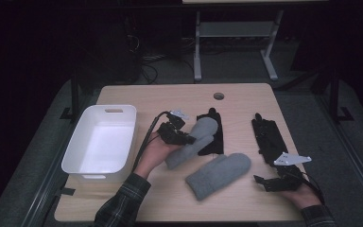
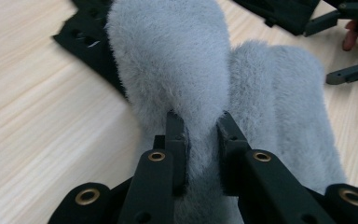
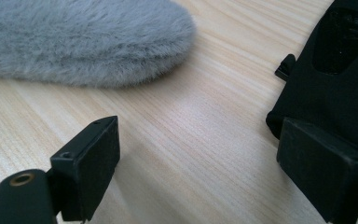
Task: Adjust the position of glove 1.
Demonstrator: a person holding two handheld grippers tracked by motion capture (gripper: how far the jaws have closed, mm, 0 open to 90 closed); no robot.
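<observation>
Two grey fleecy mittens lay on the table (image 1: 246,101), with a white plastic bin (image 1: 101,142) at the far left, its near rim partly cut by the person's plaid sleeve (image 1: 123,203). The left gripper (image 1: 185,138) was clamped on the edge of the first mitten (image 1: 196,139), whose far end overlapped a black glove (image 1: 213,135) half hidden beneath it. Its own view showed the pile squeezed between the pads (image 2: 179,140), which the high view left too dark to read. The second mitten (image 1: 220,175) lay flat nearer the person. At the right, another black glove (image 1: 269,139) lay by the right gripper (image 1: 263,182), jaws apart over bare wood; its view cut off both mitten (image 3: 81,42) and glove (image 3: 340,79).
</observation>
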